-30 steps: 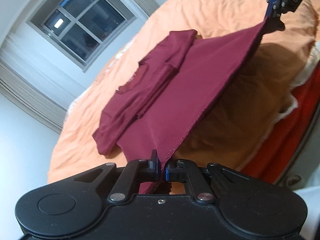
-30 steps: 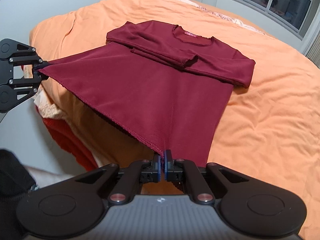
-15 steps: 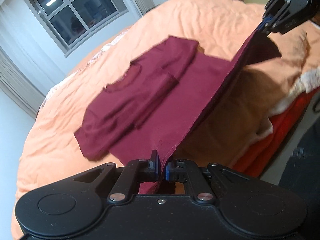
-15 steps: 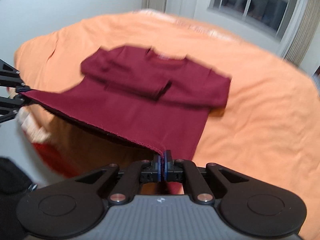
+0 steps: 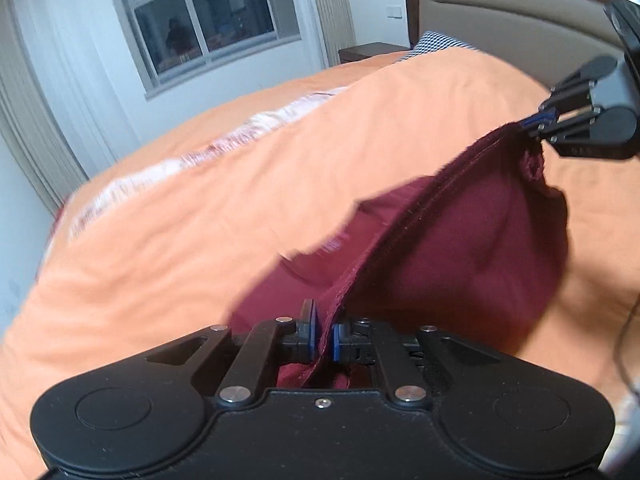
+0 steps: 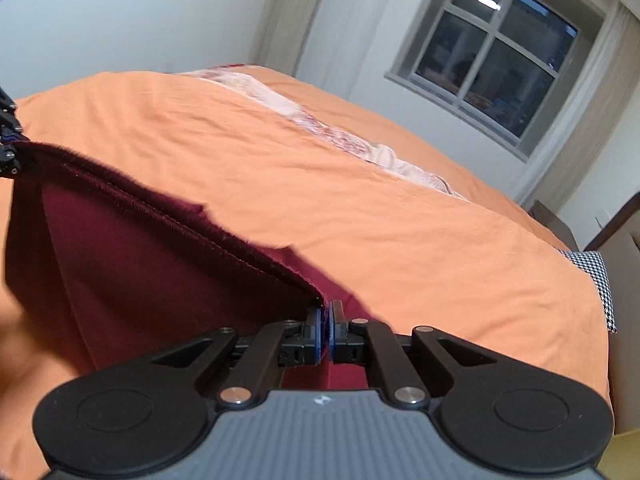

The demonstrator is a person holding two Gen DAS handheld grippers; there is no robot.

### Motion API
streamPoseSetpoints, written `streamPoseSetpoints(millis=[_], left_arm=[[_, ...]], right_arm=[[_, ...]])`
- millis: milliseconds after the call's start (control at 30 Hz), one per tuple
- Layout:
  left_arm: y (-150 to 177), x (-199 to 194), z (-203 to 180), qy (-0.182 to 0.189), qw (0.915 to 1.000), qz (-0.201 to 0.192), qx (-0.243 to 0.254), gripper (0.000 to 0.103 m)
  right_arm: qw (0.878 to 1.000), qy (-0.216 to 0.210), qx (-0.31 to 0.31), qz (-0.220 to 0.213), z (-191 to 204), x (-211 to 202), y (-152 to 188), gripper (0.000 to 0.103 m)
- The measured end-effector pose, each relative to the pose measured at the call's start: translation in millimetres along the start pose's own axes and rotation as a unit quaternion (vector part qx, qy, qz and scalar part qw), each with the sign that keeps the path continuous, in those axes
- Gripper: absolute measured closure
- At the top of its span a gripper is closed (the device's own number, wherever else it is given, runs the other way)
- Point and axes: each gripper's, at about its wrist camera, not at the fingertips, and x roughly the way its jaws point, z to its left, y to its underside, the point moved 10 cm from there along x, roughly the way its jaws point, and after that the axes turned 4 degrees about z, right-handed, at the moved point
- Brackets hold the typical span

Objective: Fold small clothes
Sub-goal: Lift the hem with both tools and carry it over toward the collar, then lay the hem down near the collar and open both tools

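A maroon shirt (image 5: pixel 472 248) is being held up by its hem above an orange bedspread (image 5: pixel 200 208), one corner pinched in each gripper. The left gripper (image 5: pixel 322 338) is being kept closed on the hem at the near corner: its blue-padded fingers (image 5: pixel 309 328) are drawn narrow, with the fabric edge passing between them. The right gripper (image 6: pixel 325 334) is likewise being held clamped on the other corner of the hem, the stitched edge entering between its pads at the fingertips. In the left wrist view the right gripper (image 5: pixel 532 122) is seen at the upper right, with a bunched tip of cloth gripped there — the hem is being stretched taut between the two tools. In the right wrist view only a sliver of the left gripper (image 6: pixel 8 148) is showing at the left edge, where the hem line ends.

Below the taut hem the cloth is hanging in a sagging panel, and the lower part of the shirt is lying on the bedspread — some detail is being lost to motion blur. A window (image 6: pixel 496 52) is seen beyond the bed, along with a headboard (image 5: pixel 500 12) and a checked pillow (image 6: pixel 596 280).
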Motion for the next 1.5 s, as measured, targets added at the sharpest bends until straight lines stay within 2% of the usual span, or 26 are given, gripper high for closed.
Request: streamPoseSetpoints(millis=[67,200,333,467,567,667,733,833,900,1000,1067,1167,1267,1333,1367,1433,1500], left_arm=[[-11,30,18,0.005,0.9999,0.012,0.003,0.095],[-19,85,47,0.034,0.9983,0.042,-0.024,0.095],[-18,121,64,0.057,0.9947,0.065,-0.056,0.095],[-16,146,73,0.065,0.992,0.077,-0.077,0.093],[-10,158,85,0.069,0.9847,0.091,-0.131,0.084],[-1,167,92,0.079,0.9747,0.104,-0.181,0.061],[5,167,99,0.087,0.9683,0.099,-0.212,0.032],[11,157,110,0.109,0.9575,0.062,-0.26,0.017],[16,151,121,0.116,0.9487,0.048,-0.29,0.011],[30,140,140,0.096,0.9407,0.042,-0.323,0.011],[46,126,152,0.074,0.9373,0.03,-0.339,0.007],[81,101,164,0.034,0.9329,0.022,-0.358,0.003],[125,81,161,0.005,0.9265,0.042,-0.374,0.003],[155,67,154,-0.015,0.9146,0.058,-0.4,0.002],[168,61,149,-0.015,0.9088,0.06,-0.413,0.001],[192,51,137,-0.017,0.8979,0.065,-0.435,0.001],[209,48,124,-0.027,0.8905,0.08,-0.447,0.001]], right_arm=[[1.0,0.004,0.011,0.018,-6,30,-19,0.099],[0.998,0.017,0.023,0.058,-11,85,-40,0.099],[0.994,0.027,0.042,0.094,-11,123,-40,0.099],[0.991,0.036,0.051,0.118,-10,147,-39,0.099],[0.987,0.035,0.062,0.144,-8,164,-37,0.091],[0.982,0.032,0.088,0.163,-5,175,-30,0.059],[0.981,0.025,0.114,0.156,-4,175,-29,0.023],[0.981,0.023,0.14,0.134,-6,172,-27,0.009],[0.979,0.037,0.147,0.133,-8,171,-21,0.006],[0.978,0.043,0.153,0.137,-9,171,-14,0.002],[0.978,0.039,0.143,0.145,-2,171,-6,0.0],[0.979,0.036,0.103,0.174,10,179,11,0.0],[0.971,0.035,0.086,0.218,15,193,34,0.001],[0.963,0.044,0.128,0.233,7,198,45,0.003],[0.957,0.064,0.158,0.234,-1,198,49,0.004],[0.939,0.136,0.226,0.222,-23,189,50,0.005],[0.924,0.167,0.282,0.198,-31,176,45,0.005]])
